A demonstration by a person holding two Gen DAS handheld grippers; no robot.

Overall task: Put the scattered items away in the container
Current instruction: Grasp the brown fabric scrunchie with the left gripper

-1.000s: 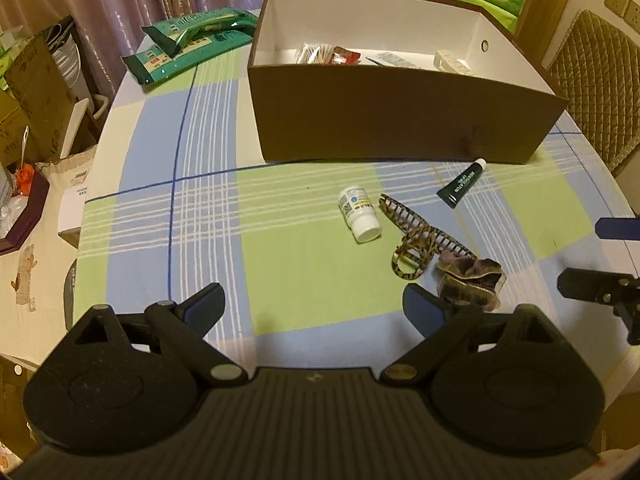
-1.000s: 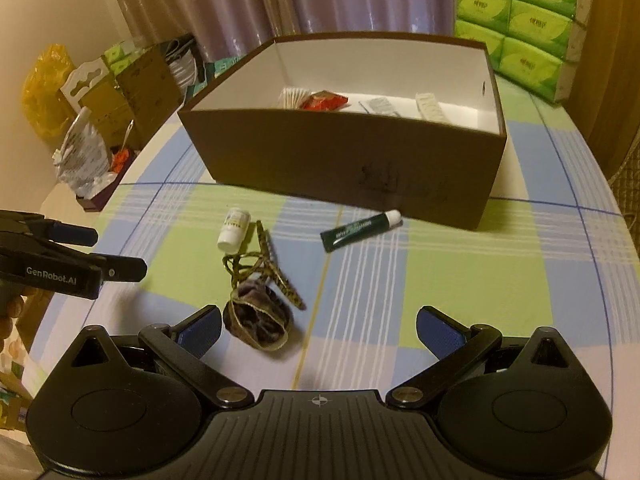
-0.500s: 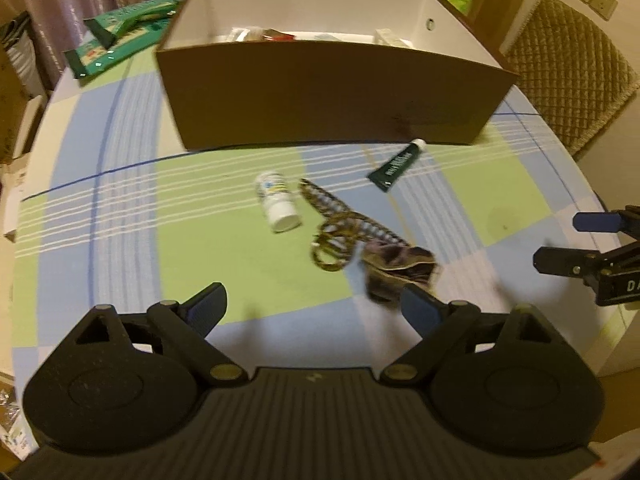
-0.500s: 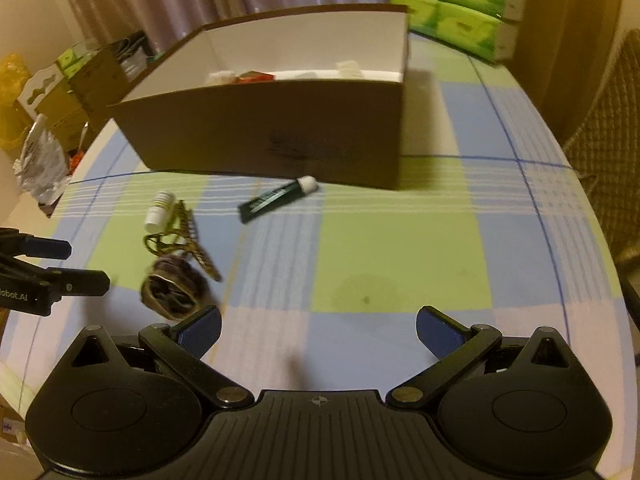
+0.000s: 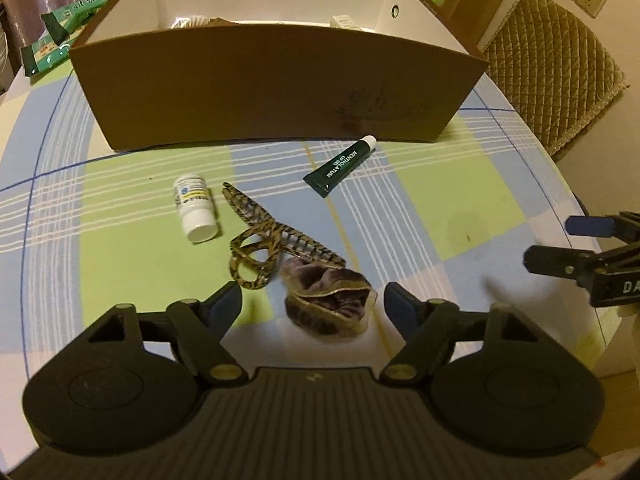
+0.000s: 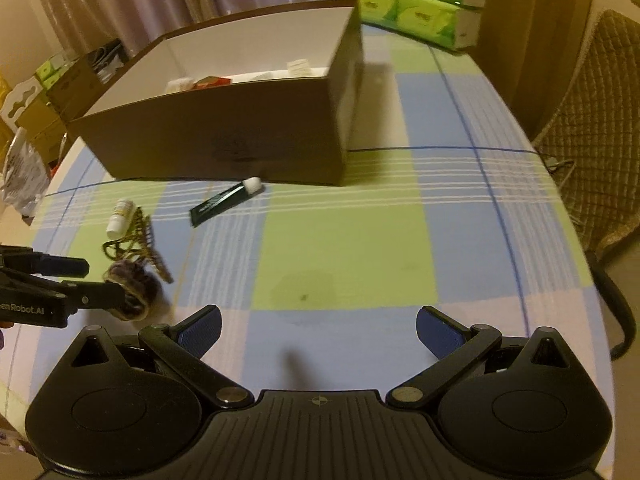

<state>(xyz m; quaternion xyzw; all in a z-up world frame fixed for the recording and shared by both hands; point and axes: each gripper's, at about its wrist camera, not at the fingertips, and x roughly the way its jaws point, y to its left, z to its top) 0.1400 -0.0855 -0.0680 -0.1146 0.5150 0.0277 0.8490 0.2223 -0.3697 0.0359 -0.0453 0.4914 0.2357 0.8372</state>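
The box's [image 5: 276, 92] front wall hides most of its contents; only tops of a few small packets [image 6: 200, 82] show, too small to identify. The green packets [image 5: 56, 36] are cut off at the left edge. The bottle [image 5: 194, 206] label is unreadable.

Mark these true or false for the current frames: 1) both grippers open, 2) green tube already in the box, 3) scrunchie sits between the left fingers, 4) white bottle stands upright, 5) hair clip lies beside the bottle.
1) True: the left gripper and the right gripper are both open and empty.
2) False: the green tube lies on the tablecloth in front of the brown box.
3) True: the scrunchie lies between them, ungripped.
4) False: the white bottle lies on its side.
5) True: the hair clip lies just right of it.
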